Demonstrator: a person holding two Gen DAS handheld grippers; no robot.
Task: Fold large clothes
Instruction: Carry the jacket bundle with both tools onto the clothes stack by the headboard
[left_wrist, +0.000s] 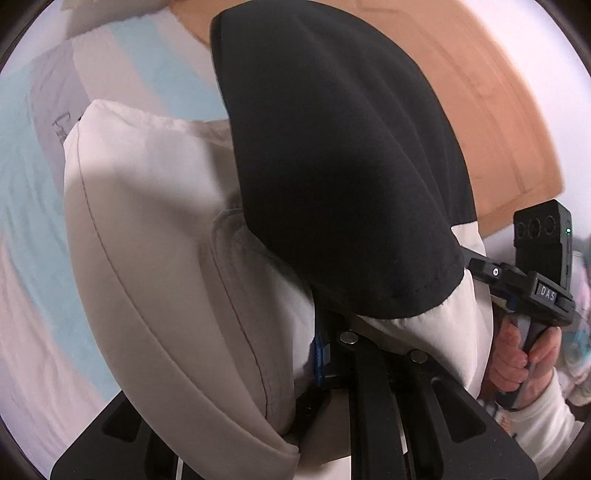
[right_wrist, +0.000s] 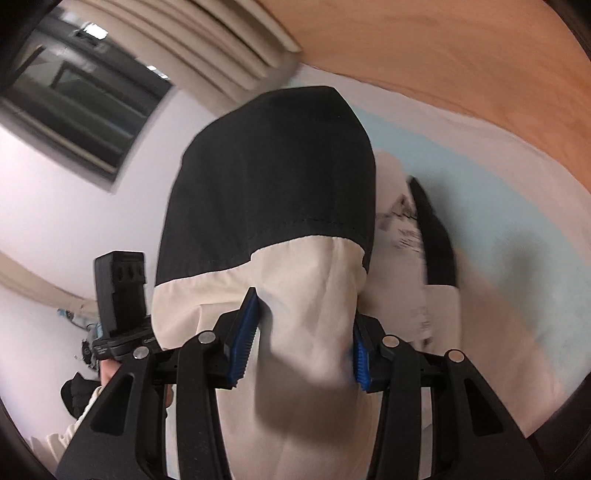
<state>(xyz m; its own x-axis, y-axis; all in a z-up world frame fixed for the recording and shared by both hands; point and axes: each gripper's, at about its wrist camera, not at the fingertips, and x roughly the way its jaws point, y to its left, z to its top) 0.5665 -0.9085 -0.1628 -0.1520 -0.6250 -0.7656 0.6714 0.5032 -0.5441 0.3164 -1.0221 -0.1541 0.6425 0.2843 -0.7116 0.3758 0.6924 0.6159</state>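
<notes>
The large cream cotton garment (left_wrist: 155, 229) carries broad black fabric cuff panels (right_wrist: 273, 173) stitched in dark thread, with grey printed lettering (right_wrist: 406, 229) on its lower part. The black plastic tongs (right_wrist: 299, 339) wear bright blue ribbed pads (right_wrist: 243, 332). The bed sheet (left_wrist: 22, 177) beneath shows pale blue, white and pinkish stripes. The wooden headboard (right_wrist: 461, 55) glows orange-tan.

We find the left gripper (left_wrist: 332, 354) smothered by the black-and-cream garment (left_wrist: 332, 166), which drapes over its fingers and blocks most of the way forward. To its right the other device and hand (left_wrist: 517, 365) stand near. Open bedsheet (left_wrist: 22, 184) lies to the left. The right gripper (right_wrist: 301, 343) has cloth filling its jaw gap; the wooden headboard (right_wrist: 461, 48) bounds the far side.
</notes>
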